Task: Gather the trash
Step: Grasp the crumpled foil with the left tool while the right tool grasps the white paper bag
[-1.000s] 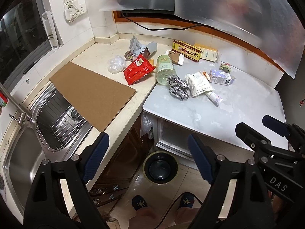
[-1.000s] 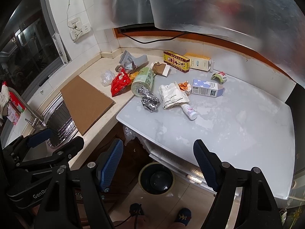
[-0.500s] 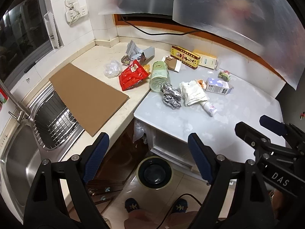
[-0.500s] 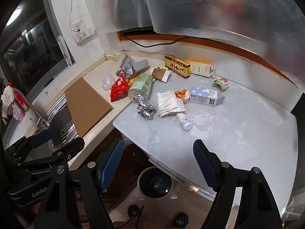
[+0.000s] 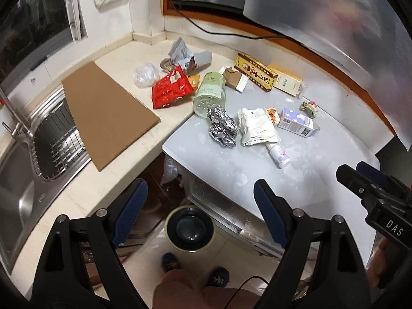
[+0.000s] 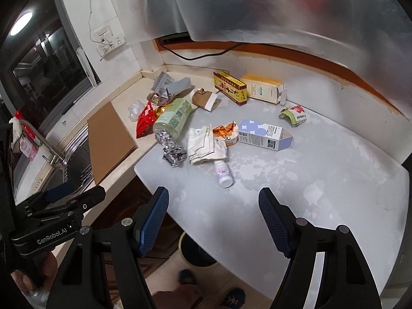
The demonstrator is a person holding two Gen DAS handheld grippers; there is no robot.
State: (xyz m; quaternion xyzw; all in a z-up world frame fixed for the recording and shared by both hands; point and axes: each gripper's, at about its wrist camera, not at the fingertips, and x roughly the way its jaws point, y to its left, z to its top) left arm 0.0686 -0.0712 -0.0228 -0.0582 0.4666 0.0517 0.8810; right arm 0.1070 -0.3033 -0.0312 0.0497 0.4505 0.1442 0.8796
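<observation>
**Hovering over a counter strewn with trash, both grippers empty**

Hanging above the near edge of the grey table [image 6: 322, 180], the right gripper [image 6: 213, 219] has its blue-padded fingers [image 6: 153, 219] spread wide; its jaws have just been closing a little, with nothing between them. The left gripper [image 5: 199, 208] sits over the gap between the beige counter [image 5: 85, 188] and the table, its fingers [image 5: 130, 209] also wide apart and holding nothing.

The trash lies in a loose cluster at the far side, straddling the seam between counter and table. On the table: a crumpled foil wrapper [image 6: 171, 149], a folded white paper bag [image 6: 206, 145], a small white bottle [image 6: 223, 173] on its side just in front of the bag, a pale blue carton [image 6: 265, 135] lying flat, an orange-and-white wrapper [image 6: 226, 132] tucked between bag and carton, and a crumpled green-and-red packet [image 6: 293, 116] nearer the wall. Against the wall stand a yellow-and-red box [image 6: 230, 87] and a cream box [image 6: 262, 91], touching each other. A green cylindrical container [image 5: 209, 94] lies tipped across the seam, beside a red snack bag [image 5: 171, 87] and a clear plastic wad [image 5: 145, 77] on the counter.

A brown cardboard sheet [image 5: 108, 113] overhangs the steel sink [image 5: 15, 170]. On the floor (directly below the left gripper) stands a round bin [image 5: 189, 229], with the person's shoes [image 5: 170, 261] just in front of it.
</observation>
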